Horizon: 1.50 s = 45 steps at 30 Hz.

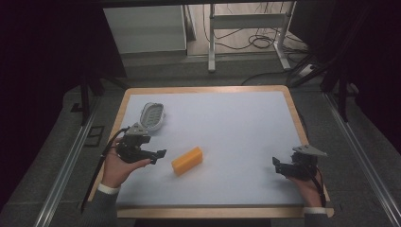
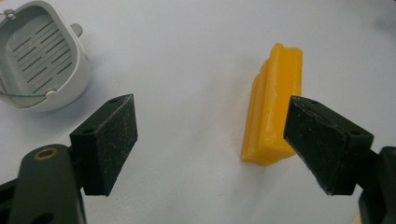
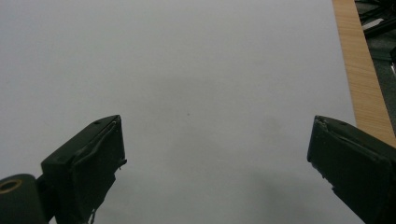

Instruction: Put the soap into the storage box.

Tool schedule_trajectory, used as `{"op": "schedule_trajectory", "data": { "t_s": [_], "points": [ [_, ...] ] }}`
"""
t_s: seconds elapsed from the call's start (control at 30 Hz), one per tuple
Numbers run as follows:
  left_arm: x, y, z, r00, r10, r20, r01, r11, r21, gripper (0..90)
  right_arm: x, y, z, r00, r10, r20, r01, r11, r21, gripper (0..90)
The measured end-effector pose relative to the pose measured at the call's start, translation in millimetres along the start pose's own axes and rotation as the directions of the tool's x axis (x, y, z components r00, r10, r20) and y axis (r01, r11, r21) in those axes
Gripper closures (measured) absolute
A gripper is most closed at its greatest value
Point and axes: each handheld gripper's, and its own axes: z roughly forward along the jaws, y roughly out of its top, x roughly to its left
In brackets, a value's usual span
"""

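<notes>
A yellow-orange block (image 1: pixel 187 160) lies on the white table top, a little left of the middle; in the left gripper view the block (image 2: pixel 273 112) stands on edge, close in front of the right-hand jaw. My left gripper (image 1: pixel 158 156) is open just left of the block, nothing between its jaws; it reads the same in its own view (image 2: pixel 210 140). A small grey slotted basket (image 1: pixel 152 116) sits behind the left hand, and appears as the basket (image 2: pixel 39 56) at upper left. My right gripper (image 1: pixel 276 163) is open near the right front, over bare table (image 3: pixel 215 154).
The table (image 1: pixel 213 92) has a wooden rim; its right edge (image 3: pixel 362 79) runs close beside the right gripper. Beyond the table are a metal frame and cables (image 1: pixel 255 40) on the floor. Rails run along both sides.
</notes>
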Motion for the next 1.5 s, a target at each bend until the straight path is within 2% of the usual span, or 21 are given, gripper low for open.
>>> {"op": "schedule_trajectory", "data": {
  "t_s": [0.33, 0.43, 0.63, 0.9, 1.3, 1.5],
  "points": [
    [-4.6, 2.9, 9.2, 0.9998, 0.015, 0.015, -0.015, 0.9997, 0.021, 18.0, -0.5, -0.6, 0.5, 1.0, 0.001, 0.003, -0.001, 1.0, 0.002, 4.1],
    [-6.8, 6.3, 9.9, 0.9994, 0.034, 0.006, -0.034, 0.9988, 0.035, 17.8, -0.8, -1.0, 1.0, 1.0, 0.0, 0.005, 0.0, 1.0, 0.008, 4.1],
    [-13.5, 13.0, 14.0, 0.9982, 0.058, 0.019, -0.058, 0.9972, 0.046, 17.7, 0.5, -1.0, 1.4, 1.0, -0.003, 0.007, 0.002, 1.0, 0.009, 4.1],
    [-23.7, 18.5, 22.7, 0.9956, 0.092, 0.016, -0.093, 0.9928, 0.075, 17.2, 2.3, -1.6, 2.5, 0.9999, -0.01, 0.008, 0.01, 1.0, 0.011, 4.1],
    [-34.9, 24.6, 37.5, 0.9926, 0.114, 0.042, -0.118, 0.9873, 0.107, 16.7, 3.7, -1.0, 1.9, 0.9999, -0.01, 0.007, 0.01, 1.0, 0.002, 4.1],
    [-38.4, 27.5, 40.5, 0.9917, 0.122, 0.041, -0.126, 0.9857, 0.112, 16.8, 3.0, -0.7, 1.2, 0.9999, -0.011, 0.011, 0.011, 1.0, 0.0, 4.1]
  ]
}}
